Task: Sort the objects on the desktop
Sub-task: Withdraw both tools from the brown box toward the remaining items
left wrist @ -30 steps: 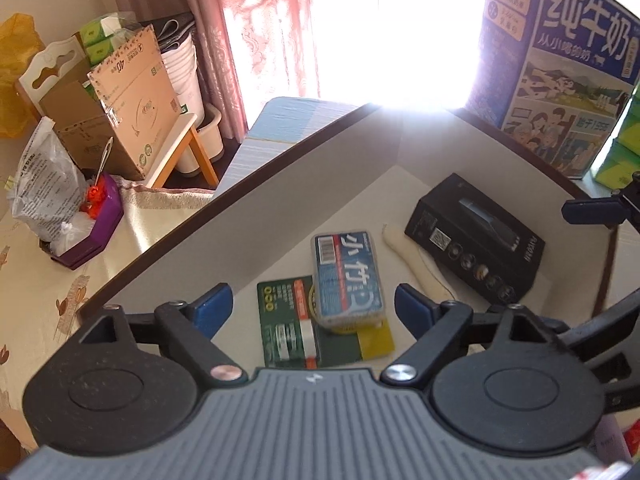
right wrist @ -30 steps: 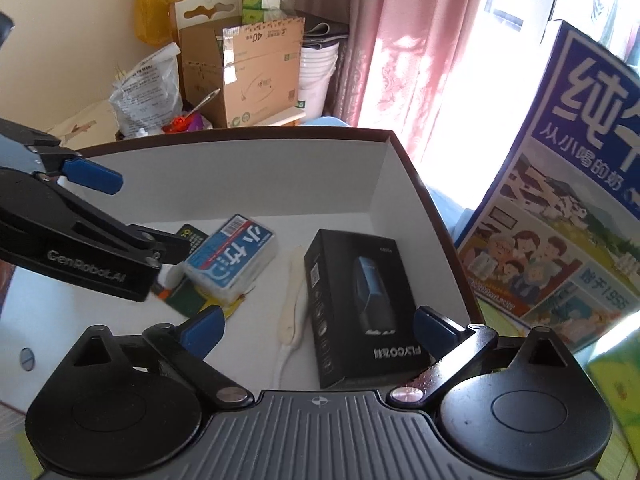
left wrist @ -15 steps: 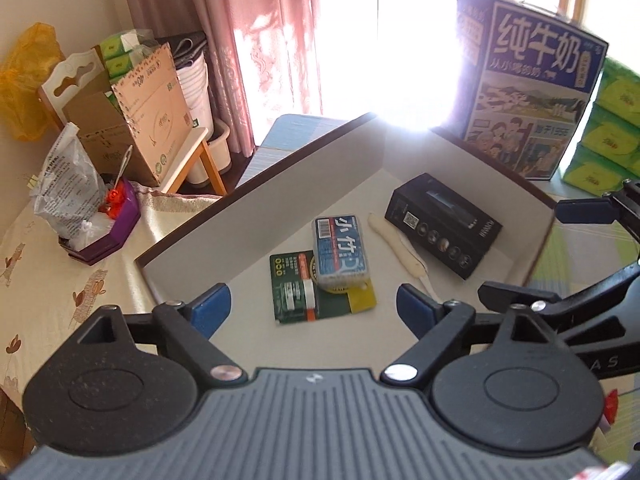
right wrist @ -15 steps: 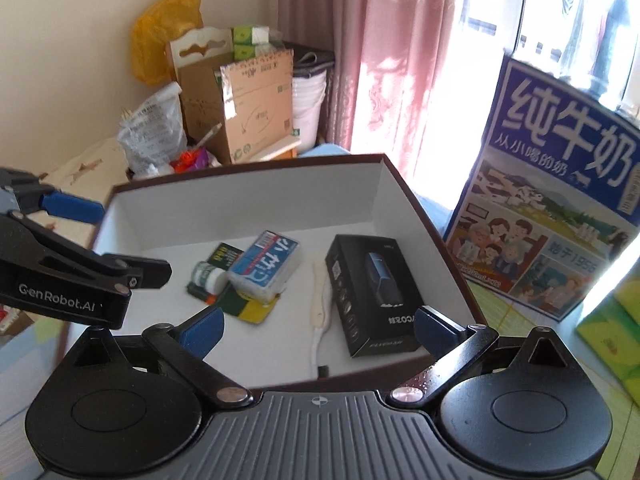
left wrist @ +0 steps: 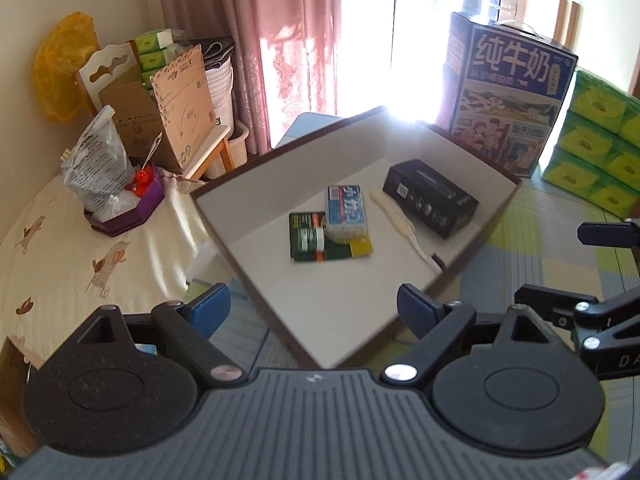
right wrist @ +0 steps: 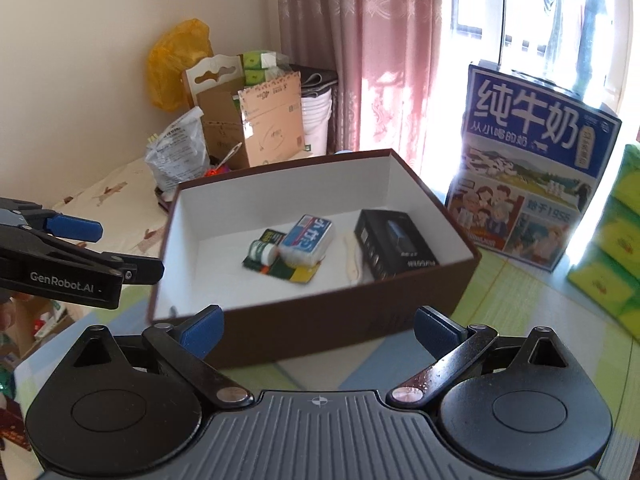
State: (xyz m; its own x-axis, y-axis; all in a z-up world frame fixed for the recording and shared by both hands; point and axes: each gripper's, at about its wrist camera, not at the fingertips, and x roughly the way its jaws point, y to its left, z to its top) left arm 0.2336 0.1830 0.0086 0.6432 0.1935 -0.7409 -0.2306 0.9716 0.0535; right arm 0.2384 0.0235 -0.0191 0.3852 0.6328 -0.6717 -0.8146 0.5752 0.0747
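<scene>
A brown box with a white inside (left wrist: 256,184) (right wrist: 320,320) stands on the table. In it lie a black product box (left wrist: 430,204) (right wrist: 394,244), a blue-and-white pack (left wrist: 346,210) (right wrist: 307,236), a green card with a tape roll (left wrist: 308,238) (right wrist: 262,254) and a cream-coloured stick (left wrist: 394,216) (right wrist: 352,256). My left gripper (left wrist: 314,312) is open and empty, above the box's near corner. My right gripper (right wrist: 318,326) is open and empty, in front of the box's near wall. The left gripper also shows at the left of the right wrist view (right wrist: 76,260).
A large blue milk carton (left wrist: 508,96) (right wrist: 532,168) stands behind the box on the right, with green tissue packs (left wrist: 600,140) beside it. A purple tray with a plastic bag (left wrist: 108,184) sits to the left. Cardboard boxes (left wrist: 168,108) and pink curtains are behind.
Both grippers have pulled back and up out of the box; the box and its contents now look smaller and farther. Both stayed open and empty.
</scene>
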